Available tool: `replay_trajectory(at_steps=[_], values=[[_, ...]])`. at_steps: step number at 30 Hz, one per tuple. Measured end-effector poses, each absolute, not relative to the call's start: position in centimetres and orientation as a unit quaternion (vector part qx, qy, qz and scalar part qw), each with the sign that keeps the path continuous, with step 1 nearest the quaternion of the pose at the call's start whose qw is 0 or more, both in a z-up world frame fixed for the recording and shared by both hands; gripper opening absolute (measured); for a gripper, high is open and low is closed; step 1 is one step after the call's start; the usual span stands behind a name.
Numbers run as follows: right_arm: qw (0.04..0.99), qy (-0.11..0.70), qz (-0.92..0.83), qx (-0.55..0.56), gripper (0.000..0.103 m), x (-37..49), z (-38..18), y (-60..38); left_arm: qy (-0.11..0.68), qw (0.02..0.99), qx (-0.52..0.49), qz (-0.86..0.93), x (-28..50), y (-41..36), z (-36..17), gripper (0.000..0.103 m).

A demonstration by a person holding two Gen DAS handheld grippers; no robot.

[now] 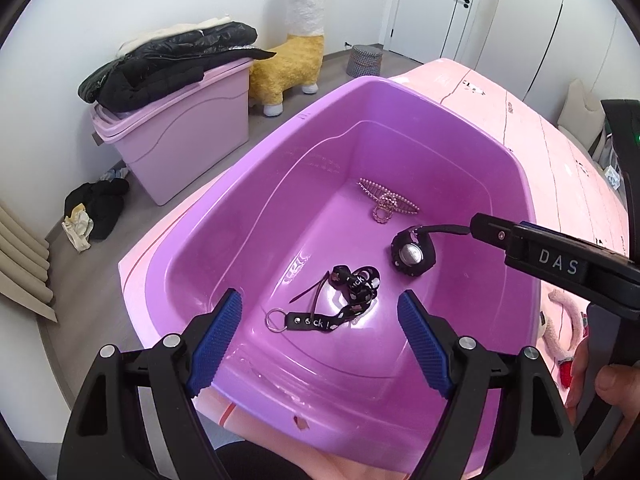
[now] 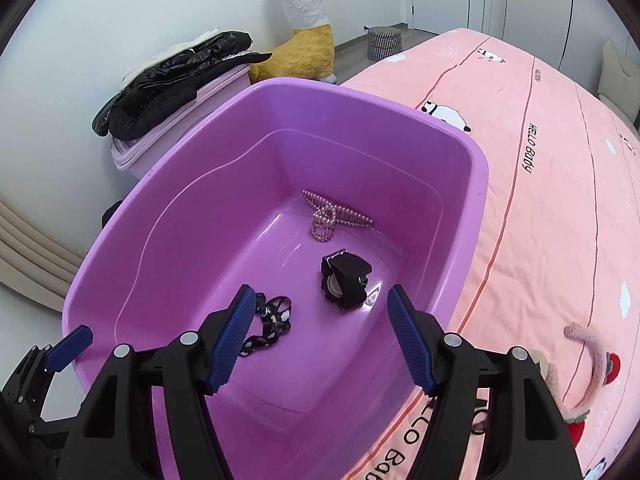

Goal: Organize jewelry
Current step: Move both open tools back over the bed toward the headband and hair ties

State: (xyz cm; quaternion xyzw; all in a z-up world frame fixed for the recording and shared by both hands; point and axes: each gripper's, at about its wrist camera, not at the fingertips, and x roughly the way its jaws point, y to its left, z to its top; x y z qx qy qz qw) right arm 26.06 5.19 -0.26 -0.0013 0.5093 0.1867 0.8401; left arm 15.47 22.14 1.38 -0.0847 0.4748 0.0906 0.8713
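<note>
Lying on the floor of the tub are three pieces. A pearl clip — pink beads along a toothed comb with a beaded loop in front — is sitting by the far wall. A black watch with a round silvery back is resting toward the right wall; in the left view its strap is running close to the right gripper's tip, contact unclear. A black lanyard with white print and a metal ring is curling near the front wall. The tub is standing at the left edge of the pink bed. The left gripper is hovering over the front rim, blue pads spread and gripping nothing; the right gripper's pads are likewise spread, empty.
</note>
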Motion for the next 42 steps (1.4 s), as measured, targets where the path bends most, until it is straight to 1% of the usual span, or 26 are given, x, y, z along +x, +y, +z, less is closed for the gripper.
replay_trajectory(at_steps=[13, 23, 42], values=[[0.853, 0.487, 0.182, 0.032, 0.066, 20.4, 1.7, 1.8, 0.465, 0.879, -0.076, 0.077, 12.6, 20.7, 3.3, 0.079], [0.864, 0.471, 0.165, 0.064, 0.066, 15.6, 2.7, -2.3, 0.463, 0.882, -0.063, 0.057, 10.0, 17.9, 4.3, 0.079], [0.879, 0.453, 0.086, 0.123, 0.066, 6.4, 1.9, -13.2, 0.459, 0.888, -0.011, -0.014, 6.2, 9.2, 5.3, 0.079]])
